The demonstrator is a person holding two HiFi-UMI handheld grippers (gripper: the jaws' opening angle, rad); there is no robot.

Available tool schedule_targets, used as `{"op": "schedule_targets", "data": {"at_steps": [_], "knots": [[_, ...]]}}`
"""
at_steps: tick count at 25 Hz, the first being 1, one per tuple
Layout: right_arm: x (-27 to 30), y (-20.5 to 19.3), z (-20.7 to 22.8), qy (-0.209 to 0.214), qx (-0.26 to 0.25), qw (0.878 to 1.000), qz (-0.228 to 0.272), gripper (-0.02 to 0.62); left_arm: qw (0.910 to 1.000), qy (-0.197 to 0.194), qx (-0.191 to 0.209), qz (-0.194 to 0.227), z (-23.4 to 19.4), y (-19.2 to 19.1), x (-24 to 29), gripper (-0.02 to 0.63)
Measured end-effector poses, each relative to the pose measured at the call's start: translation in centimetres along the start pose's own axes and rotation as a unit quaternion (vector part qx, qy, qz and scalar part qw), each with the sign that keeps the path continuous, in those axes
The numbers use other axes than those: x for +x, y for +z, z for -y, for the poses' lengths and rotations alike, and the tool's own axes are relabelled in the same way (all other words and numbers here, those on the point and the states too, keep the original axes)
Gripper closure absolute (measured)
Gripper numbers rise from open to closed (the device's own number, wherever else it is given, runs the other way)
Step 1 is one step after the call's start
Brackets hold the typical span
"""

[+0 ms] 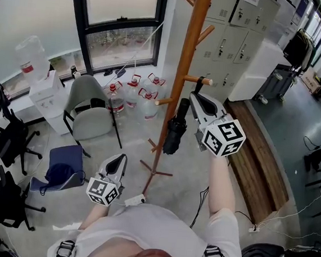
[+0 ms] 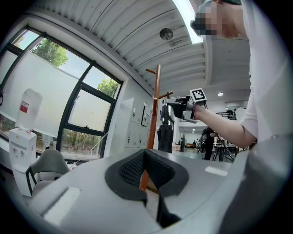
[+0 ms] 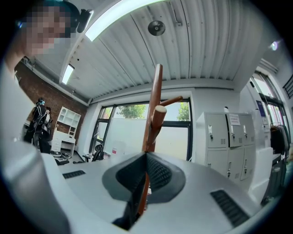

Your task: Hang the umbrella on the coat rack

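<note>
Just beside the right tool, umbrella by the coat rack

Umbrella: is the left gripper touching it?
Apart. The head view shows the left gripper with bare floor between it and the umbrella by the coat rack.

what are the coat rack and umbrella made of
The coat rack looks like wood: smooth orange-brown finish with rounded peg ends. The umbrella looks like matte black fabric, probably synthetic, hanging in soft furled folds.
</note>
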State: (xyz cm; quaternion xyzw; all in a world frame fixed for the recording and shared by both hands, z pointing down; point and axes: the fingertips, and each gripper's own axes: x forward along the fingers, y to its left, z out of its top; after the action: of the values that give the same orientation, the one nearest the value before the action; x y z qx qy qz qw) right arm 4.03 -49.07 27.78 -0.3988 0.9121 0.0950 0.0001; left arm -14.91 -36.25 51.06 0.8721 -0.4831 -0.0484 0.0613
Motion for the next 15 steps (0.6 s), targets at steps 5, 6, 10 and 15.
{"op": "schedule_targets", "data": {"at_steps": [5, 6, 10, 15], "knots": [[-0.1, -0.1, 0.3, -0.016, -0.005, 1.000, 0.003, 0.586, 1.0000, -0.002, -0.001, -0.001, 0.4, 0.1, -0.2, 0.595], [-0.1, -0.1, 0.3, -0.020, -0.009, 1.000, 0.006, 0.586, 1.0000, -0.001, -0.001, -0.001, 0.4, 0.1, -0.2, 0.595], [-0.1, -0.2, -0.1, -0.025, -0.021, 0.999, 0.014, 0.456, 1.0000, 0.002, 0.001, -0.002, 0.3, -0.3, -0.4, 0.595], [-0.2, -0.5, -0.7, -0.021, -0.006, 1.000, 0.009, 0.302, 1.0000, 0.000, 0.003, -0.003, 0.7, -0.1, -0.3, 0.595]]}}
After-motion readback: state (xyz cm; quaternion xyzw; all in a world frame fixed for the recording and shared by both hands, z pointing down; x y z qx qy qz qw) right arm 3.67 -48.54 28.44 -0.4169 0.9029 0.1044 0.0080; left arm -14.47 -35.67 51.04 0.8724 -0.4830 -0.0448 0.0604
